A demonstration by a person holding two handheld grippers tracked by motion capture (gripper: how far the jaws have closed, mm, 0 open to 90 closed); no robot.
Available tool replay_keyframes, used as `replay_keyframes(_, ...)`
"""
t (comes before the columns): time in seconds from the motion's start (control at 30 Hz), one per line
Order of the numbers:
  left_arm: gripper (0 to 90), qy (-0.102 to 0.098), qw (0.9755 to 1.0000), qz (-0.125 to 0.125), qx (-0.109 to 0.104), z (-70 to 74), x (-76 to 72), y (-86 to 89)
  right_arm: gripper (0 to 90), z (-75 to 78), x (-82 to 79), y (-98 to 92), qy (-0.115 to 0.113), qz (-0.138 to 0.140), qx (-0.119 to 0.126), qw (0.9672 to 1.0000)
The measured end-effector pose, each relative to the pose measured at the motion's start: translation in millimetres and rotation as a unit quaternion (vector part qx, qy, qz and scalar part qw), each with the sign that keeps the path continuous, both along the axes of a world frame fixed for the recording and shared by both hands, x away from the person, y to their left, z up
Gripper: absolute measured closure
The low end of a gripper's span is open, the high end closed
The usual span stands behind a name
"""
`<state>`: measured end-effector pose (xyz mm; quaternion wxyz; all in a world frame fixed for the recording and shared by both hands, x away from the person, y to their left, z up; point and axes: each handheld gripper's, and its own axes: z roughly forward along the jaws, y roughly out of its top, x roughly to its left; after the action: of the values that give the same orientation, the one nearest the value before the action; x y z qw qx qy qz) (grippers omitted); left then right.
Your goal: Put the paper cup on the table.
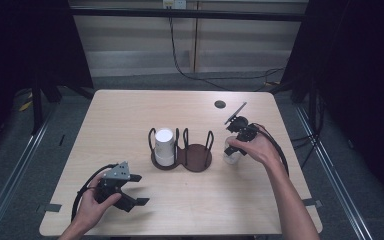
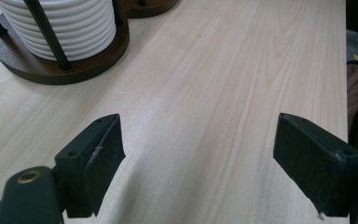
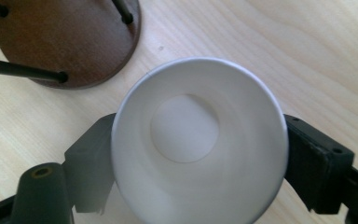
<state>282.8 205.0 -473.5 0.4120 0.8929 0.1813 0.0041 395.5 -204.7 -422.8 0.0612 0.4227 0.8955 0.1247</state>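
Now cup [image 3: 199, 140] between hand-held gripper [image 3: 200, 163] jaws

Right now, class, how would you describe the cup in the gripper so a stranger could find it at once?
Start at the dark wooden two-ring holder in the middle of the table. Just to its right, the right gripper has its jaws on either side of a white cup. Unlike the ribbed cup standing in the holder's left ring, this one stands outside the holder.

**A pale wood table in a dark room**

The table [image 1: 130, 110] has a light wood top with 1 small black disc [image 1: 220, 104] near its far edge. Behind it stands a beige panelled wall [image 1: 130, 45], crossed by a black cable [image 1: 180, 70]. The floor [image 1: 30, 150] is grey, the sides are dark.
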Motion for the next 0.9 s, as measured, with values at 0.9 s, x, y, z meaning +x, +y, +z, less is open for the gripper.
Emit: replay_keyframes(0.9, 16.1, -0.003, 1.0000, -0.003, -0.002, 0.8, -1.6, -1.5, 14.0, 12.8, -9.3, -5.1, -0.049, -0.028, 0.060, 0.9966)
